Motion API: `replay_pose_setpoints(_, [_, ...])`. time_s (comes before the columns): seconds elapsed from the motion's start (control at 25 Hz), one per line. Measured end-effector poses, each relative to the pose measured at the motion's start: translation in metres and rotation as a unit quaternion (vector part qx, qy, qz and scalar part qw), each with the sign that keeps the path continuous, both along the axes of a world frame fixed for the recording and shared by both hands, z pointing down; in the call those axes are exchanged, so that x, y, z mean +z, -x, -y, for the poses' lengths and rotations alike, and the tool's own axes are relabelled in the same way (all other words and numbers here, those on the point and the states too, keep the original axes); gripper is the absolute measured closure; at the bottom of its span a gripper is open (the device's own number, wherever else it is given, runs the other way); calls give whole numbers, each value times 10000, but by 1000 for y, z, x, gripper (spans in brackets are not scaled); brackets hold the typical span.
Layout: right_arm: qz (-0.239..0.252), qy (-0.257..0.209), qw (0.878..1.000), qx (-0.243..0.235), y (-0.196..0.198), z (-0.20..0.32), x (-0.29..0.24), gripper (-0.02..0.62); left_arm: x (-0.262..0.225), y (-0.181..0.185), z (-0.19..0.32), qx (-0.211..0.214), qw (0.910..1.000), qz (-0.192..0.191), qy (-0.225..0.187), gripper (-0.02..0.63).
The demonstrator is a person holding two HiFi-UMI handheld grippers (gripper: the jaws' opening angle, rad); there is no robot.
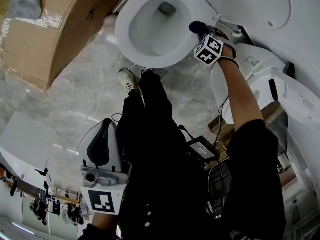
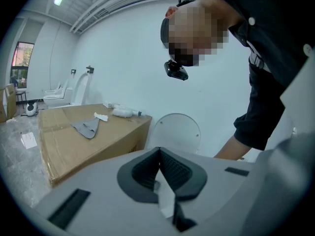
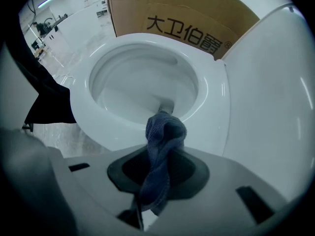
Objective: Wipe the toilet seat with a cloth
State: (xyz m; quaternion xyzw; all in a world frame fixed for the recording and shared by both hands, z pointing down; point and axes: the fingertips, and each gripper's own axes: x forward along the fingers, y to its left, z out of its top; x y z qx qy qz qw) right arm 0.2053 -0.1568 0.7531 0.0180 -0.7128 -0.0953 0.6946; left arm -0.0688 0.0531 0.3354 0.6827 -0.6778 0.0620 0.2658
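Head view, with both gripper views. The right tongs point(image 1: 200, 30) point(image 3: 160, 167) reach over the toilet seat point(image 1: 125, 40) point(image 3: 212, 96) and pinch a dark blue cloth point(image 1: 198, 27) point(image 3: 165, 132). The cloth runs as a twisted band between the jaws and ends in a bunched knot ahead of them. The knot sits at the inner edge of the seat rim, on the side nearest the raised lid point(image 1: 245, 6) point(image 3: 275, 112); whether it presses on the rim cannot be told. The bowl inside the rim is white. The left tongs point(image 1: 104, 134) point(image 2: 160, 173) are held low beside the person's dark trousers point(image 1: 150, 134), well apart from the toilet. Their ribbed pads are pressed together, with nothing between them. A cardboard box point(image 1: 55, 29) point(image 3: 172, 19) point(image 2: 74, 146) stands just beside the bowl on the grey marble floor point(image 1: 90, 89). In the left gripper view a grey rag point(image 2: 86, 128) lies on the box top. The person's shoe point(image 1: 128, 79) is planted on the floor near the front of the bowl.
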Motion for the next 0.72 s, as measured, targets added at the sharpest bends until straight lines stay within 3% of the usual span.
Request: replay_pose_setpoints(0.72, [344, 334, 9955, 815, 8, -57, 3, 509, -1, -11, -18, 125, 9999, -17, -80, 597])
